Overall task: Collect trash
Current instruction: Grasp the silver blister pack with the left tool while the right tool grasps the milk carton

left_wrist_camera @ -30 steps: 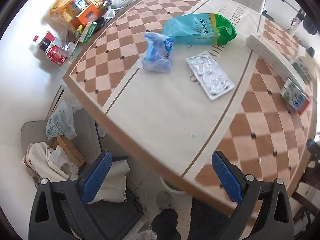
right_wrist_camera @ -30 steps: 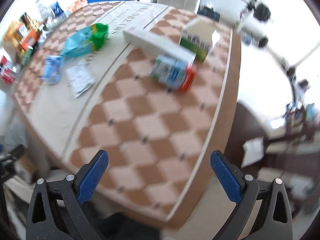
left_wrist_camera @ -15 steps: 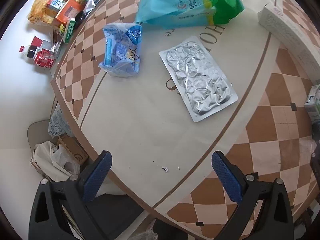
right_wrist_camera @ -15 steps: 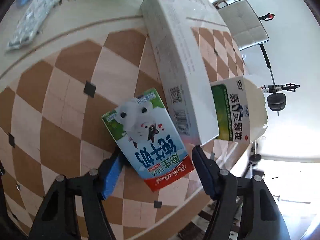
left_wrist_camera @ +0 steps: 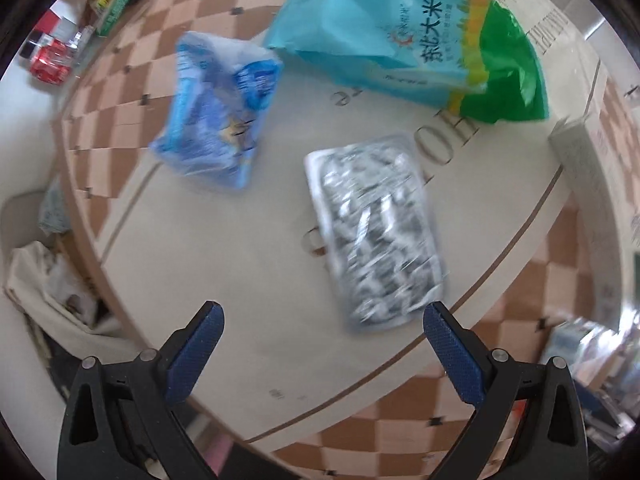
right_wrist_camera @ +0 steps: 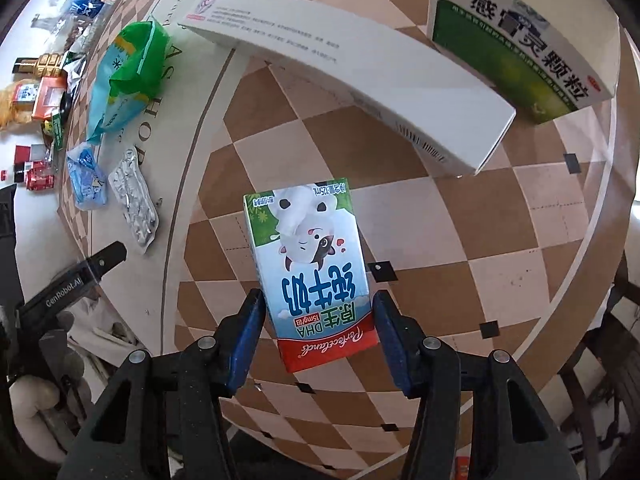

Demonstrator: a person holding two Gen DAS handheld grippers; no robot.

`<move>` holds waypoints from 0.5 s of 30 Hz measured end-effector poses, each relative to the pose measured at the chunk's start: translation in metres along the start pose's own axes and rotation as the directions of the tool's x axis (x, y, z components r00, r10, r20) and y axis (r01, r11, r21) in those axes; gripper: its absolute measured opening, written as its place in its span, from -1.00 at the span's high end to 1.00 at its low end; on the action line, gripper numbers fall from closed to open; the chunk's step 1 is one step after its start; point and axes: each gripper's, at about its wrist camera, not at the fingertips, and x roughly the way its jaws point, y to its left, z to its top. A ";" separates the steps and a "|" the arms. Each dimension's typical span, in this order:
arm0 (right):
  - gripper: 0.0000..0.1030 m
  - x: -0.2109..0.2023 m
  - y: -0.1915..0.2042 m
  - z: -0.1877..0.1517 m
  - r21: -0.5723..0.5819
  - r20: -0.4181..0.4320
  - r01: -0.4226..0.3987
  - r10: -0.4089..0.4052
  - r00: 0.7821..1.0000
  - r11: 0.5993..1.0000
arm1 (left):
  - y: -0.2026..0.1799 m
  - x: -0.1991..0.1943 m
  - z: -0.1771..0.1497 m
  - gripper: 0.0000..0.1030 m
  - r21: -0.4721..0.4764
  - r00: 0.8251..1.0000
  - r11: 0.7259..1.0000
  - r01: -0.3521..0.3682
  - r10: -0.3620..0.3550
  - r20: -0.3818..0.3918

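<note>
Right gripper: blue pads bracket the lower end of the milk carton, low centre of the right wrist view. The jaws have just been closing, then eased slightly wider; the left pad looks to be on the carton's side, while a thin gap seems to show at the right pad, so I cannot tell if it is truly clamped. Carton judged light, likely empty, thin card walls: stiff along edges, crushable on broad faces, glossy and a bit slippery. Best hold is across the narrow sides near the red base, as now, with modest squeeze. Left gripper: jaws wide, nothing between them, hanging above the foil blister sheet, centre of the left wrist view. Sheet lies flat on the table; thin, crinkly, hard to get under, so pinch an edge. Above it, the blue wrapper upper left and rice bag at top, both soft film. In the right view, the long white box and green medicine box sit beyond the carton, apart from it, no obstruction to lifting.
</note>
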 end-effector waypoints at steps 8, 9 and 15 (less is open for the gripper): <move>-0.61 0.002 0.021 0.010 -0.067 0.055 0.130 -0.127 0.990 0.989 | -0.016 0.025 0.026 -0.38 -0.051 0.995 0.996 0.067 -0.071 -0.073; -0.61 0.010 0.033 0.002 -0.071 0.062 0.142 -0.138 0.988 0.987 | -0.015 0.024 0.025 -0.35 -0.061 0.995 0.995 0.077 -0.081 -0.061; -0.05 0.014 0.050 0.015 -0.060 0.109 0.191 -0.183 0.977 0.980 | -0.015 0.021 0.012 -0.24 0.024 0.998 0.998 0.053 -0.052 -0.039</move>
